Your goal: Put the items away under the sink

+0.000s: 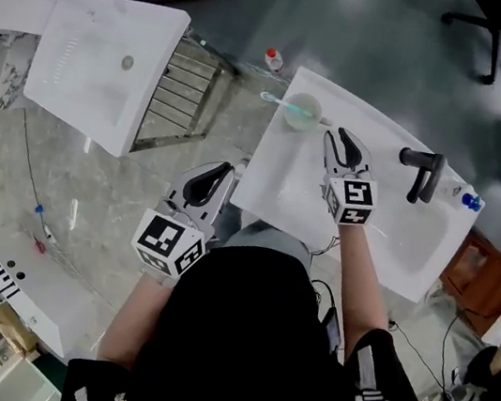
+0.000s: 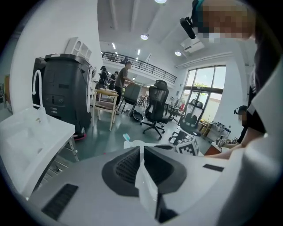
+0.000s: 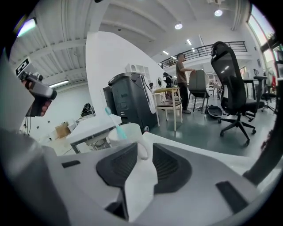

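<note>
Sink (image 1: 396, 238) rim: cup (image 1: 301, 111) holds toothbrush (image 1: 277, 100); right gripper (image 3: 143, 146) jaws pinch cup handle; left gripper (image 2: 142, 148) jaws together.

Overhead above sink (image 1: 277, 185); two low, level

No readable text, labels, brands or numbers in any view

I see a white sink (image 1: 273, 180) with a black tap (image 1: 424, 171). The cup (image 1: 301, 111) at the upper middle is white, and its toothbrush (image 1: 277, 100) is blue-green. The left gripper (image 1: 222, 173) and right gripper (image 1: 337, 133) are white with black pads and black-and-white square marks. The floor (image 1: 373, 34) is grey.
</note>
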A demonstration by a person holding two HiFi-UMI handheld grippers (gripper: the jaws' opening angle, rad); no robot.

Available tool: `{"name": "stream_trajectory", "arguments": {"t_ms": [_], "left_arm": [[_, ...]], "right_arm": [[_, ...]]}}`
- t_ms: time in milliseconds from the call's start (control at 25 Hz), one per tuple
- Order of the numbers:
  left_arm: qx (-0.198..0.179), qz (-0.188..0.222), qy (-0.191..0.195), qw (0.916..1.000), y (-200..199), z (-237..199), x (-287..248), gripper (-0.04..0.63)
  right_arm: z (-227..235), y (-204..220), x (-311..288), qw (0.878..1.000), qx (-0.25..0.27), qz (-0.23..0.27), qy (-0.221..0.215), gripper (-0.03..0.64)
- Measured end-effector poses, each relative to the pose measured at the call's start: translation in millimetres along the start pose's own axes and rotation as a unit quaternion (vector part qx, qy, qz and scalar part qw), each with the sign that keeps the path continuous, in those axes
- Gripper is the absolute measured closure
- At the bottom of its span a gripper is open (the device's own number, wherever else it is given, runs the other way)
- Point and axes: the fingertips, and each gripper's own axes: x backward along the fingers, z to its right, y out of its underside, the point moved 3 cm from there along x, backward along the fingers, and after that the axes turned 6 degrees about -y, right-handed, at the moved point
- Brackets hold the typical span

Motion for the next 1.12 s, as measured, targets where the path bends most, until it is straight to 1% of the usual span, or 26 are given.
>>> {"name": "stream_trajectory", "arguments": {"t_ms": [160, 440, 480, 560, 720, 800, 960, 1120], "left_arm": [[0.011, -0.007, -0.018, 0.9997, 11.1, -4.9, 6.6, 0.571], [0.021, -0.012, -0.035, 0.9991, 21.6, -10.5, 12.9, 0.571], [0.022, -0.011, -0.035, 0.9991, 21.8, -10.9, 13.2, 0.571], [0.028, -0.009, -0.033, 0.9990, 21.6, -11.7, 13.6, 0.571], [0.034, -0.011, -0.034, 0.9988, 23.5, -11.9, 12.8, 0.571], [0.035, -0.011, -0.034, 0.9987, 24.3, -11.3, 11.7, 0.569], [0.040, -0.012, -0.028, 0.9987, 24.6, -11.2, 9.3, 0.561], [0.039, -0.023, -0.011, 0.9989, 28.7, -7.0, 5.4, 0.504]], "right_arm": [[5.6, 8.8, -14.3, 1.000, 0.005, -0.007, -0.003, 0.514], [8.3, 13.5, -37.8, 1.000, 0.012, -0.007, 0.003, 0.515], [9.3, 14.3, -39.2, 1.000, 0.013, -0.005, 0.007, 0.517], [10.1, 14.1, -40.6, 1.000, 0.017, -0.001, 0.008, 0.545], [8.4, 11.7, -40.5, 0.999, 0.032, 0.005, 0.005, 0.555], [7.6, 8.8, -40.3, 0.999, 0.036, 0.018, 0.005, 0.558], [-3.6, 3.5, -41.8, 0.999, 0.045, 0.027, -0.013, 0.560], [-21.2, 0.3, -37.0, 0.998, 0.053, 0.028, -0.035, 0.560]]}}
